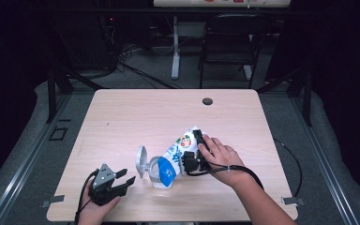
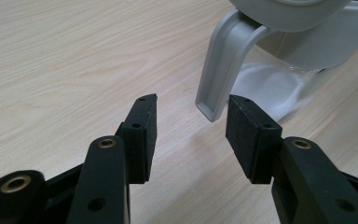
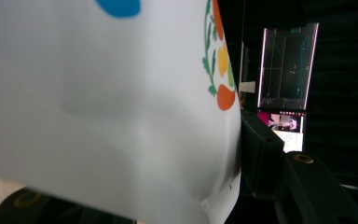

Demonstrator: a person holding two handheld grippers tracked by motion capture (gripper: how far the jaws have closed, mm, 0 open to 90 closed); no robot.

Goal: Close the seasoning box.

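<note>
A white pouch (image 1: 180, 150) with blue and fruit-coloured print lies tilted, its blue end at the mouth of a clear container (image 1: 161, 178). The container's grey hinged lid (image 1: 141, 161) stands open. My right gripper (image 1: 193, 149) is shut on the pouch's upper part; in the right gripper view the white pouch (image 3: 121, 102) bulges between the jaws and hides the left one. My left gripper (image 1: 125, 177) rests open near the table's front edge, just left of the container. In the left gripper view its jaws (image 2: 191, 105) stand wide with nothing between them, and the grey lid strap (image 2: 223, 65) is right ahead.
The wooden table (image 1: 136, 112) has a round cable hole (image 1: 207, 101) at the back. Behind it stand a black chair (image 1: 229, 42) and a desk leg (image 1: 175, 47). A lit monitor (image 3: 284, 84) glows in the dark in the right gripper view.
</note>
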